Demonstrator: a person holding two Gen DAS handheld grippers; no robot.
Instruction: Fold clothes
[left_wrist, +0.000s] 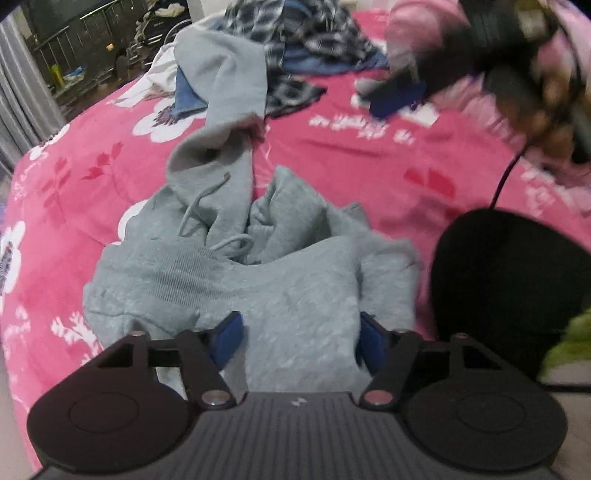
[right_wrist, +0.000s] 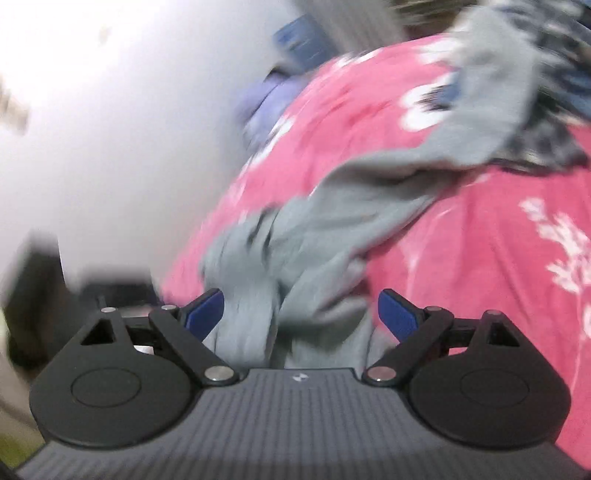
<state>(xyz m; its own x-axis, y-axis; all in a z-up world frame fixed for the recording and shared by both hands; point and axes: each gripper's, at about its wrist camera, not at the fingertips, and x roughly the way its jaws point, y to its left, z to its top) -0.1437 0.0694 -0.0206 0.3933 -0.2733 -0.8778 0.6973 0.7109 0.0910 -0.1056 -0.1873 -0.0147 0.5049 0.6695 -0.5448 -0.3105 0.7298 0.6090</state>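
A grey hoodie (left_wrist: 280, 273) lies crumpled on a pink flowered bedspread (left_wrist: 369, 158), its hood and drawstrings toward the far side. My left gripper (left_wrist: 299, 341) points down at its near edge. The blue pads (left_wrist: 227, 339) stand apart with grey cloth spread under and between them, unpinched. In the blurred right wrist view, my right gripper (right_wrist: 301, 314) stands wide open over a bunched part of the hoodie (right_wrist: 332, 229) that lies loose between its fingers. The left wrist view also shows the right gripper (left_wrist: 399, 92) far right, blurred, in a pink-sleeved hand.
A pile of plaid and denim clothes (left_wrist: 295, 48) lies at the far side of the bed, also visible as the clothes pile (right_wrist: 546, 122) in the right wrist view. A round black object (left_wrist: 509, 288) and something green (left_wrist: 569, 343) sit near right. A white wall (right_wrist: 110, 129) borders the bed.
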